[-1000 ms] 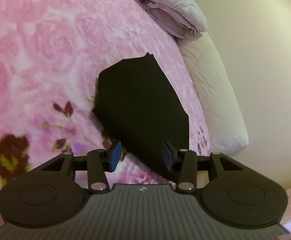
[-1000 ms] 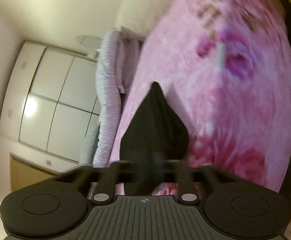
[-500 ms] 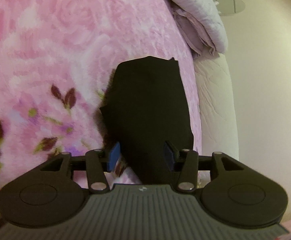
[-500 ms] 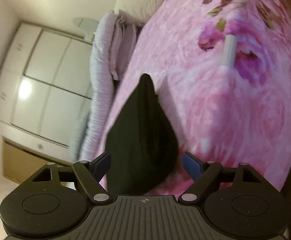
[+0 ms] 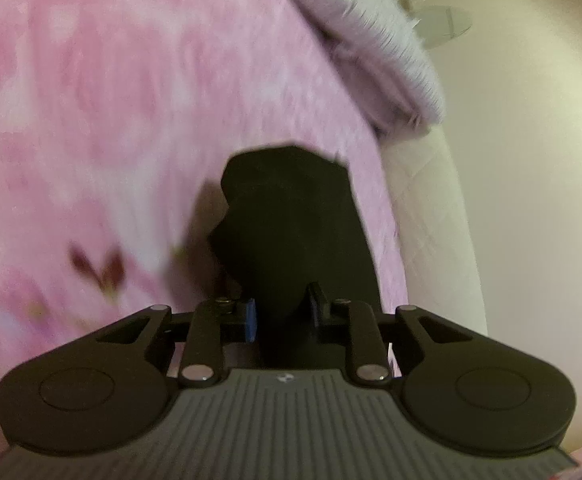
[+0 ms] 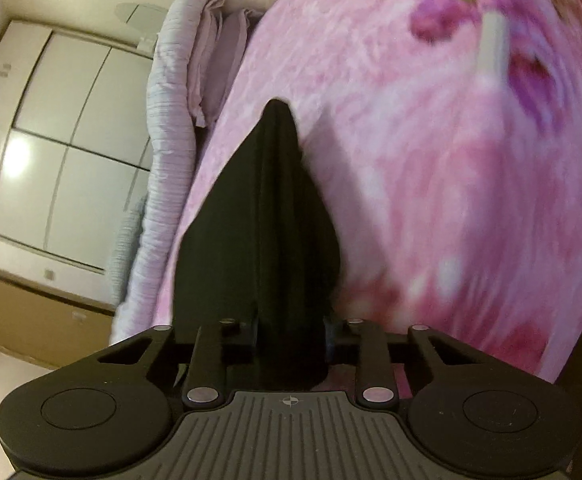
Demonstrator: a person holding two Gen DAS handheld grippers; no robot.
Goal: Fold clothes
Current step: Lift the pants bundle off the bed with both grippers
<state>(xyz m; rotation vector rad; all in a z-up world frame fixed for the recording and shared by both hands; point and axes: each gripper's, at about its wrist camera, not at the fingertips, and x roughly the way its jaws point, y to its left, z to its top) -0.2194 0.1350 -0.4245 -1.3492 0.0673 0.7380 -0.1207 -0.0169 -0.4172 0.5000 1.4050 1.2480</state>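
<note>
Covering the bed, a pink floral blanket carries the black garment, stretching toward twelve o'clock, while the left gripper and right gripper jaws are closing on its near edge, probably to lift it for a fold.

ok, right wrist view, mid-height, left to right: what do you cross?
White wardrobe → lilac folded bedding → black garment, running down between the closing right gripper fingers → pink floral blanket.
</note>
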